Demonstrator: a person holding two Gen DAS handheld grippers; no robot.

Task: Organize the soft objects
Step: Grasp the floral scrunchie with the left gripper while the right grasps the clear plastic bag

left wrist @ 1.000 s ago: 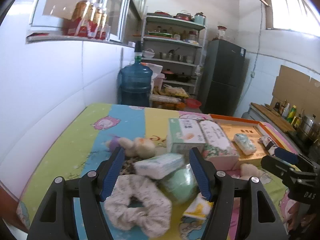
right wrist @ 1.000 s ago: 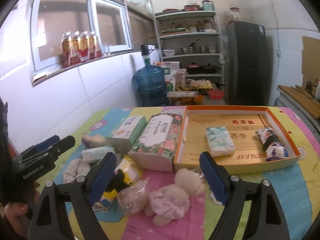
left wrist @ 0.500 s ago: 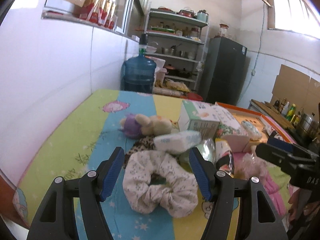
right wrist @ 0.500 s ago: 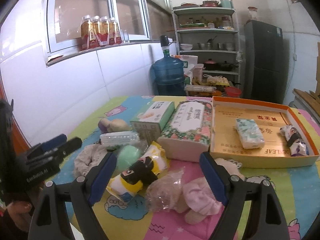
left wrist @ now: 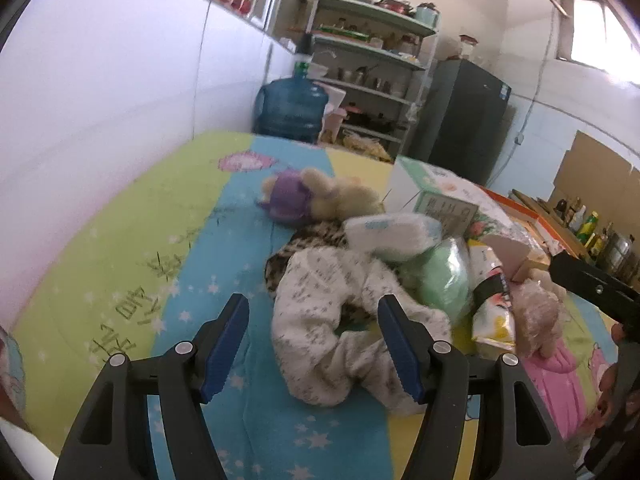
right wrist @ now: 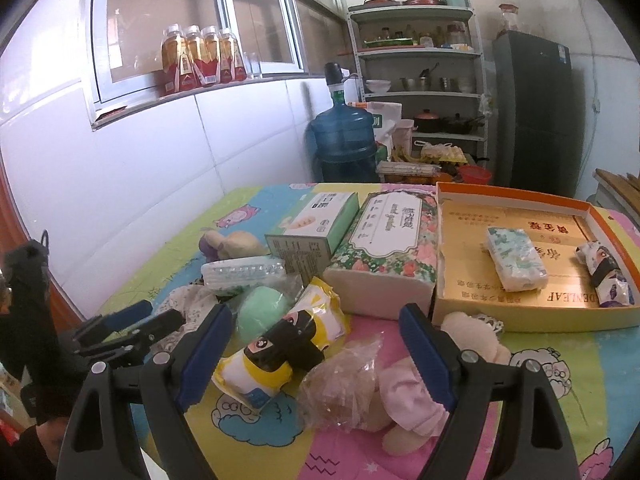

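Left wrist view: the left gripper (left wrist: 313, 344) hovers low over a cartoon-print tablecloth (left wrist: 120, 264), its blue-padded jaws spread wide and holding nothing. A white speckled fabric scrunchie (left wrist: 336, 320) lies on the cloth between the jaw tips and slightly to the right; its ring lies flat, long axis running away from the camera, and its near right edge is hidden behind the right finger. Beneath its far edge a leopard-print fabric (left wrist: 308, 244) shows only in part. Just behind, a white tissue pack (left wrist: 394, 232) leans on a pale green soft ball in plastic (left wrist: 444, 280). Farther back lies a blurred plush toy with a purple head (left wrist: 316, 198). To the right stand a green-and-white tissue box (left wrist: 436, 196) and a yellow snack pouch (left wrist: 494, 304); a pink-dressed doll (left wrist: 548, 344) is partly cut off by the right gripper (left wrist: 592, 284) at the frame edge.

Right wrist view: the right gripper (right wrist: 316, 344) is also spread open and empty, above the yellow pouch with a cartoon face (right wrist: 280, 352), a crinkled clear bag (right wrist: 344, 384) and the doll (right wrist: 416, 392). Beyond stand the floral tissue box (right wrist: 384, 248) and an orange-rimmed cardboard tray (right wrist: 520, 312) holding a tissue pack (right wrist: 516, 264) and a small wrapped item (right wrist: 604, 276). The scrunchie (right wrist: 188, 300) is mostly hidden behind the left gripper (right wrist: 132, 328) at lower left
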